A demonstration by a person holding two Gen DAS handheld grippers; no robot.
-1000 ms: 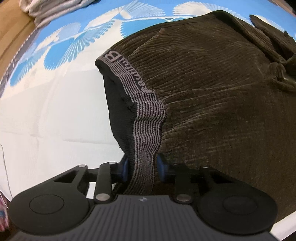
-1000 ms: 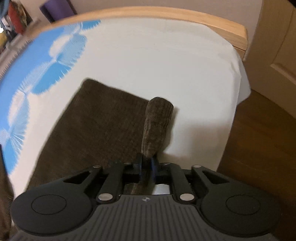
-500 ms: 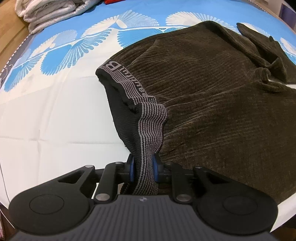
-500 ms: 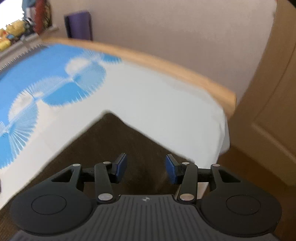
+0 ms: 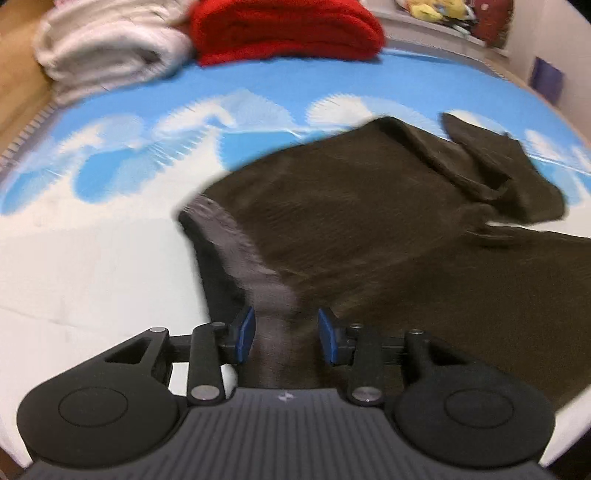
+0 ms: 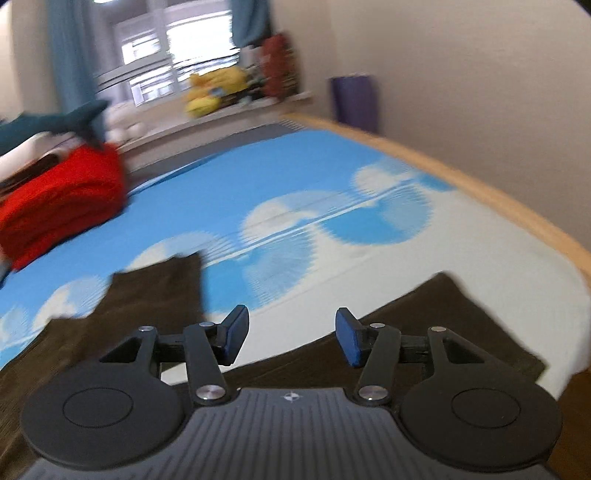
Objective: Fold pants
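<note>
Dark brown corduroy pants (image 5: 388, 229) lie spread on the blue-and-white bed sheet (image 5: 92, 258), one leg end rumpled at the far right. Their grey elastic waistband (image 5: 240, 243) runs down toward my left gripper (image 5: 286, 334). That gripper's jaws are opening: the band still lies between the blue pads (image 5: 244, 332), but they stand apart from it. In the right wrist view the pants (image 6: 443, 325) lie flat below my right gripper (image 6: 291, 339), with another part (image 6: 155, 295) at the left. Its jaws are opening too, with nothing between them.
A folded red blanket (image 5: 288, 29) and a folded white one (image 5: 107, 48) sit at the far end of the bed. A wooden bed frame (image 6: 480, 192) borders the mattress by the wall. Soft toys (image 6: 214, 92) line the window sill.
My left gripper has let go of the waistband, opened and lifted. My right gripper released the leg end it pinched, opened, rose and swung toward the far end of the bed.
</note>
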